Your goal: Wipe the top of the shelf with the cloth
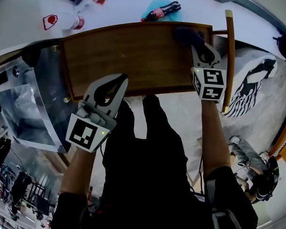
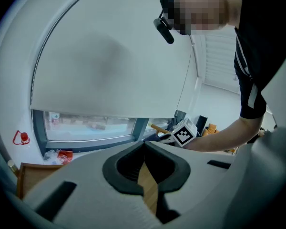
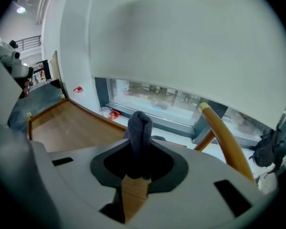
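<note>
The cloth (image 1: 185, 34) — a dark grey wad — sits at the upper right corner of the shelf top (image 1: 128, 56), right of centre and high in the head view. It appears to rest on the wood, though contact cannot be confirmed. The right tongs (image 1: 198, 46) are clenched on the cloth. In the right gripper view a fold of it stands up between the jaws (image 3: 139, 128).

The shelf top's long axis runs left to right across the frame. Almost all the bare wood lies to the left of the cloth, so the wiping stroke probably has to run leftward.

The left tongs (image 1: 122, 79) are pressed together on nothing and hang over the lower left edge of the shelf top — well apart from the cloth. The right hand is the working one.
</note>
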The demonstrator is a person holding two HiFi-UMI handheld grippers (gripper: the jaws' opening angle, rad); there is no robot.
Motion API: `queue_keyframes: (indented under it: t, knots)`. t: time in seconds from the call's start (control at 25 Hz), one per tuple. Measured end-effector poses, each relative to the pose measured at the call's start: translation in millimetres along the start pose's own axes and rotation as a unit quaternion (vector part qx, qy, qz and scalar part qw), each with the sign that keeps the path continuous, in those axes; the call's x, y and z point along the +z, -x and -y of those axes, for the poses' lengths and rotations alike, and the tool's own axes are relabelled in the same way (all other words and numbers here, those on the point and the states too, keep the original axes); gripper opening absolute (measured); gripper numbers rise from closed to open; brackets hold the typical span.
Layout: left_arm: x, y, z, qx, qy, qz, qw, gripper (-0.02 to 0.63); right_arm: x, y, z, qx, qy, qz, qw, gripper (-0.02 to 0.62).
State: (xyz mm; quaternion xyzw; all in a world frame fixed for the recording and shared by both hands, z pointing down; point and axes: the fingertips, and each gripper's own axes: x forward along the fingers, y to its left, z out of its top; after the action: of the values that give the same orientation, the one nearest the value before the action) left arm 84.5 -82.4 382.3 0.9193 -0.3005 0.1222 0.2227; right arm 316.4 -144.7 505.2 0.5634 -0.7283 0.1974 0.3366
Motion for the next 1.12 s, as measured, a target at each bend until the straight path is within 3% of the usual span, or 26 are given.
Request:
queue_keyframes:
  t: [0.2,0.56,0.88,1.12]
  knots:
    - [-1.9,40.7,-20.7,0.025,0.007,0.011,0.9996,0.020,34.7,12.7,-56.9,0.043,0.004,0.032,0.999,0.077]
    - [-8.5,127.4,-58.5,0.075,0.020,0.038,0.9963,0.020,84.7,7.2,-205.4,0.148,0.027,0.066,0.986,0.077]
    - [-21.9,198.2,-88.9,0.108,0.033,0.048,0.9924,0.020,100.6,1.7,-338.0,0.239,0.058,0.065,0.967,0.077]
    - [-30.0,227.5,-104.9,0.124,0.045,0.055,0.9898,0.020,102.3,-7.9,-403.7,0.282,0.079,0.058,0.954,0.077]
